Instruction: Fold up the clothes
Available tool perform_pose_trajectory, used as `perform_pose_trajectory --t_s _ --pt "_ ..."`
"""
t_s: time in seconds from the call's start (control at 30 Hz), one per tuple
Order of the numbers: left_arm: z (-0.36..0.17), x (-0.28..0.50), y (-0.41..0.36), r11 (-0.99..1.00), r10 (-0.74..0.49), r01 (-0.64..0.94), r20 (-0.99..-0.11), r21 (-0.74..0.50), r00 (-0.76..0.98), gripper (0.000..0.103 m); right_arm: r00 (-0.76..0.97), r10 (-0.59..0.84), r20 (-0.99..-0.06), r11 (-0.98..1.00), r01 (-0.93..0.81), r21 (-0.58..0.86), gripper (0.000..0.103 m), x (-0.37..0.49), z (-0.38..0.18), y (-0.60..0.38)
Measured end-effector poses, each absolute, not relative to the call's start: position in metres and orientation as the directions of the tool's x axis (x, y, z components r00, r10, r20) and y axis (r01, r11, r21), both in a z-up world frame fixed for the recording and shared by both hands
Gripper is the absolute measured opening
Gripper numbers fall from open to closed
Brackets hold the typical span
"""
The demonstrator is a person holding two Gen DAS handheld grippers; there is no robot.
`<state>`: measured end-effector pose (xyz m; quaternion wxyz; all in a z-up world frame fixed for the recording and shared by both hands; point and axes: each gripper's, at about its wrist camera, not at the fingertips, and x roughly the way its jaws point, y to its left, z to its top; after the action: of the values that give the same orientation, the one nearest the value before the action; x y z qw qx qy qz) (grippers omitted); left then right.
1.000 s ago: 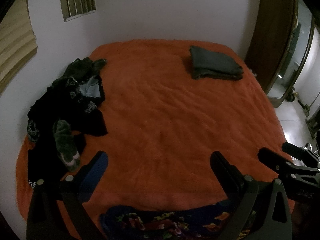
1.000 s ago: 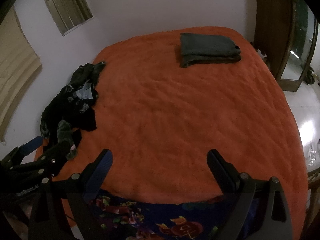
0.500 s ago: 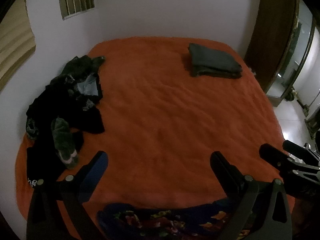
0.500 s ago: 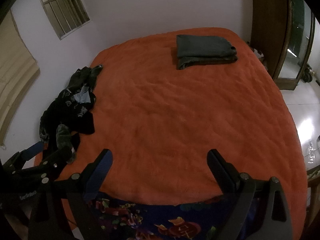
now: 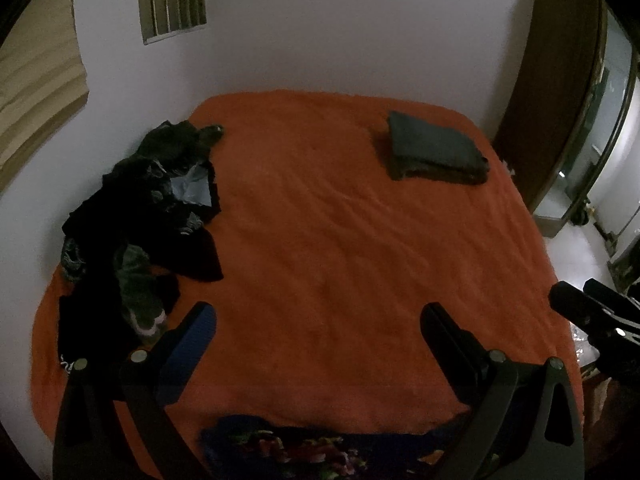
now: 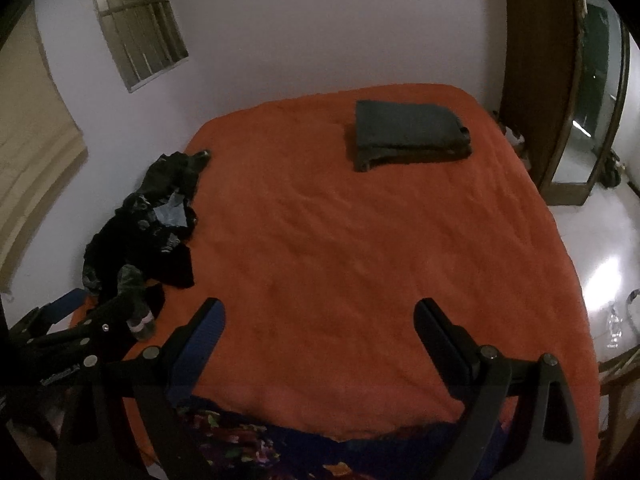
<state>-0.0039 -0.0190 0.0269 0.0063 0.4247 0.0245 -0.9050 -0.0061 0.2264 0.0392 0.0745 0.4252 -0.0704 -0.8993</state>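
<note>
1. A patterned blue garment at the near edge of the bed is cut off by the frame and partly hidden behind the fingers.
2. The dark clothes pile at the bed's left side is too dim to be sorted into items.
3. A folded grey garment is seen at the far right.
4. The left gripper and right gripper are held with fingers spread wide and empty above the bed.

Dark grey folded garment lying flat and squared near the far right of the orange bed. Heap of unfolded dark clothes rumpled along the left edge, well apart from it. Blue flower-print garment draped over the near edge, mostly out of sight.
</note>
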Motion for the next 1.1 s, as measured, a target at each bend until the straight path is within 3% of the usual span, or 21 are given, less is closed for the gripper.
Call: perform_pose_trajectory --t_s 0.4,0.6,1.1 --pt "0.052 0.006 -0.072 -0.990 -0.010 0.116 -0.768 -0.085 -0.641 0.102 -0.596 -0.241 -0.766 -0.970 0.117 0.214 0.095 -0.008 0.073 0.178" --pt "0.050 -0.007 -0.114 -0.975 -0.083 0.211 -0.779 -0.065 -0.622 0.102 -0.652 -0.239 -0.719 -0.968 0.220 0.122 0.095 -0.024 0.093 0.132" --pt "0.029 -0.046 -0.245 -0.914 -0.189 0.395 -0.762 -0.095 -0.619 0.102 -0.646 -0.287 -0.707 -0.947 0.303 0.107 0.095 -0.105 0.052 0.054"
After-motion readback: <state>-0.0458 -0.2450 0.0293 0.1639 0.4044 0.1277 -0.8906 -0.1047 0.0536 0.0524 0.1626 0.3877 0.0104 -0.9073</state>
